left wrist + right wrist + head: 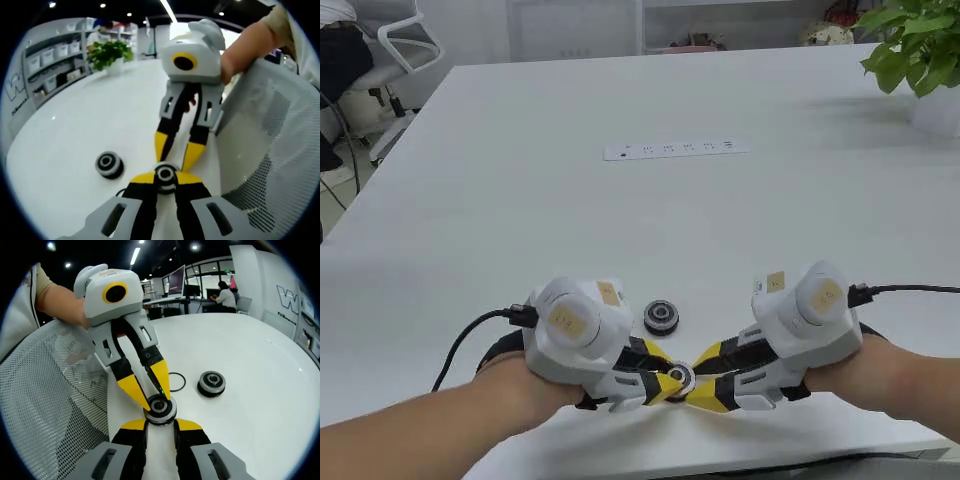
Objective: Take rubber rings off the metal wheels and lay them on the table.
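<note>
A small metal wheel (678,378) with a dark rubber ring is held just above the white table's (620,230) near edge. My left gripper (665,383) and right gripper (693,386) meet on it from opposite sides. In the left gripper view my own yellow tips (165,179) are shut on the wheel (166,175), and the right gripper (175,152) pinches it from above. The right gripper (160,424) is likewise shut on the wheel (160,407), facing the left gripper (152,390). A second wheel (661,316) stands on the table close behind. A loose black ring (175,381) lies flat beside it.
A white power strip (677,150) lies mid-table. A potted plant (918,45) stands at the far right corner and an office chair (405,45) at the far left. A grey mesh chair back (55,390) sits close behind the table's near edge.
</note>
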